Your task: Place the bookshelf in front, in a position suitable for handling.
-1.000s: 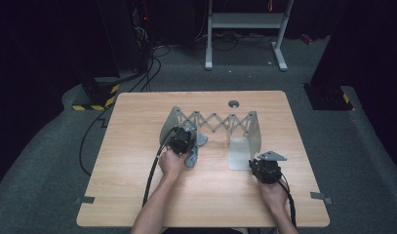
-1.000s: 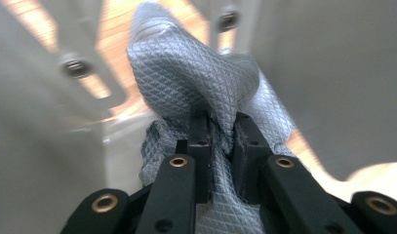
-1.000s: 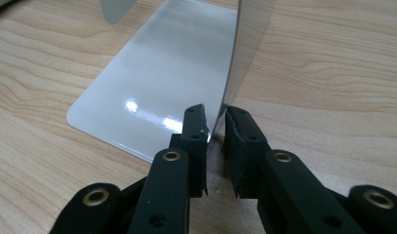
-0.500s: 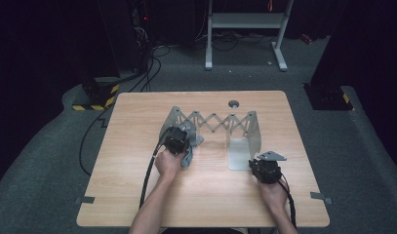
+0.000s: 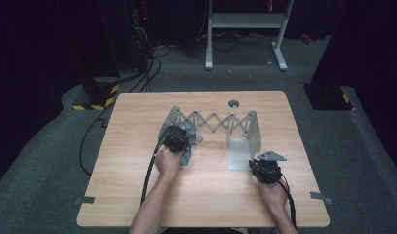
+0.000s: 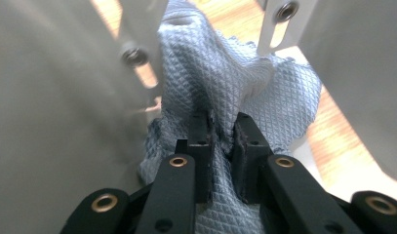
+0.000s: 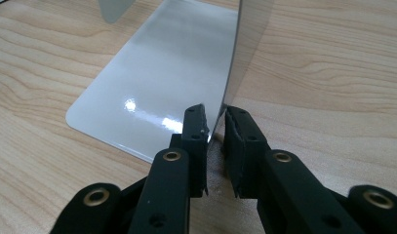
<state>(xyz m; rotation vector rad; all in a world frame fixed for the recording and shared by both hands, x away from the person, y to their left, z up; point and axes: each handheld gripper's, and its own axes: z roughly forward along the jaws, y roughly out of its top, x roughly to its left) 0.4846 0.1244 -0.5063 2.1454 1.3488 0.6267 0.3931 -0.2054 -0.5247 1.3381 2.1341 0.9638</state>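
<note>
The rack (image 5: 220, 127), two grey metal end plates joined by a scissor lattice, stands at table (image 5: 137, 195) centre. A blue quilted cloth (image 6: 245, 83) lies at its 9 o'clock end, clenched by the left gripper (image 6: 221, 129). The right gripper (image 7: 215, 124) clamps the 3 o'clock plate's edge. Since a second ago, the left hand has crept slightly toward 10 o'clock; the right kept still.

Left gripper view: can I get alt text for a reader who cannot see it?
The left hand-held gripper pinches a fold of blue-grey waffle-textured cloth between its black jaws. Grey metal rack plates stand close on both sides, with the wooden table beyond.
</note>
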